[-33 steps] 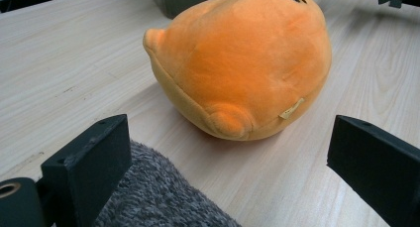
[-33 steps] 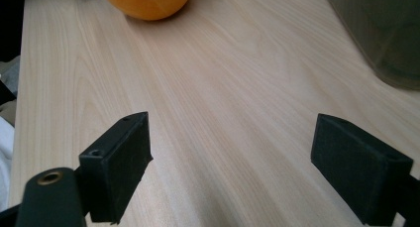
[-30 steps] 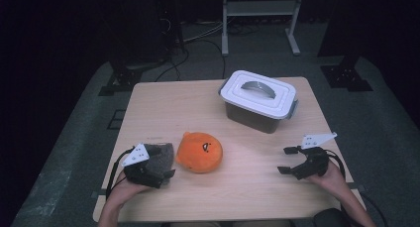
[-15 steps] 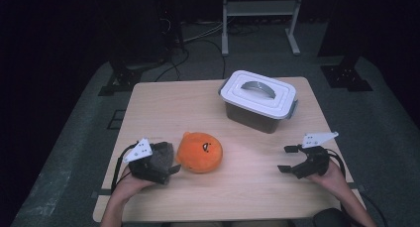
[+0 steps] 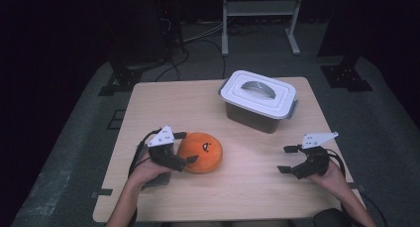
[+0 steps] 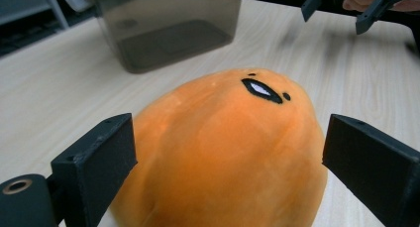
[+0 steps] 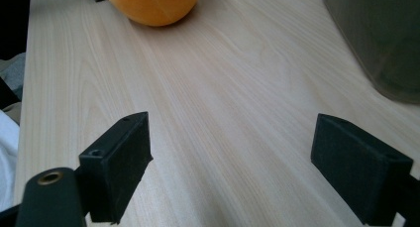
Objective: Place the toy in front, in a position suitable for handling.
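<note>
An orange round plush toy (image 5: 202, 151) with a small black-and-white face mark lies on the wooden table (image 5: 198, 103), left of centre. My left gripper (image 5: 186, 147) is open, its two jaws standing either side of the plush (image 6: 223, 152) without squeezing it. Over at the right front my right gripper (image 5: 287, 159) is open above bare wood, nothing between its jaws (image 7: 233, 172). The plush (image 7: 153, 4) appears far off in the right gripper view.
A grey plastic storage box (image 5: 258, 102) with a white latched lid and handle stands at the back right of the table. Its dark wall (image 6: 163, 24) rises behind the plush. A metal shelf frame (image 5: 260, 14) and cables lie on the floor beyond.
My left gripper has moved right toward the plush until its jaws straddle it. The right gripper has held still.
</note>
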`<move>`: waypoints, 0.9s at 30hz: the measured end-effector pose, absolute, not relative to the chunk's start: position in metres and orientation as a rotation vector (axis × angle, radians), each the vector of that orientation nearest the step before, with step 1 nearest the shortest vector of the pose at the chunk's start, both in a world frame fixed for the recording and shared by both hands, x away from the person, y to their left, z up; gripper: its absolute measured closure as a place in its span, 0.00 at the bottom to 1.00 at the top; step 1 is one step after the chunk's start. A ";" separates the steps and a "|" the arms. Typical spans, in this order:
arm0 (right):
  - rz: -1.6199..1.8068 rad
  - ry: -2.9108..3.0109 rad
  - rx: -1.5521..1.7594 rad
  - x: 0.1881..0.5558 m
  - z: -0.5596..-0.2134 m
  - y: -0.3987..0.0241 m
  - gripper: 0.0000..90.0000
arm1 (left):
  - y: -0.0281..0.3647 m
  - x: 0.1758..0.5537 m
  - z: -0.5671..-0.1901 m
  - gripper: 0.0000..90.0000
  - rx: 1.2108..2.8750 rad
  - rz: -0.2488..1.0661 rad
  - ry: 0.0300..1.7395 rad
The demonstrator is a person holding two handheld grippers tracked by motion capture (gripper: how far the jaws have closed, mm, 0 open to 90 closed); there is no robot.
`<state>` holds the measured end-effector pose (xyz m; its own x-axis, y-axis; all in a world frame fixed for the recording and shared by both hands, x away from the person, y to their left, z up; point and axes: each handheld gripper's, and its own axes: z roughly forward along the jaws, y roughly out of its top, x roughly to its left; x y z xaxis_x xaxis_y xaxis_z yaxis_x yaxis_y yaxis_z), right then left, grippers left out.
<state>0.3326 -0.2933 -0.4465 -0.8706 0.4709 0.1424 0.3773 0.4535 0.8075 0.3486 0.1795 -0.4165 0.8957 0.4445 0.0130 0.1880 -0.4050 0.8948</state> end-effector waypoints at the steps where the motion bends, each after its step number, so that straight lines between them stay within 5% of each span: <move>1: 1.399 2.591 0.757 0.333 -0.446 -0.293 0.16 | 0.175 0.352 -0.418 0.06 2.003 0.267 0.457; 9: 1.397 2.597 0.741 0.332 -0.445 -0.292 0.16 | 0.165 0.360 -0.428 0.10 2.041 0.278 0.488; 27: 1.403 2.590 0.734 0.330 -0.444 -0.293 0.16 | 0.156 0.355 -0.429 0.61 2.054 0.323 0.497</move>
<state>0.3301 -0.2926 -0.4436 -0.8778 0.4602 0.1331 0.3628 0.4571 0.8120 0.3553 0.1564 -0.4288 0.8820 0.4705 0.0268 0.2161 -0.4543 0.8643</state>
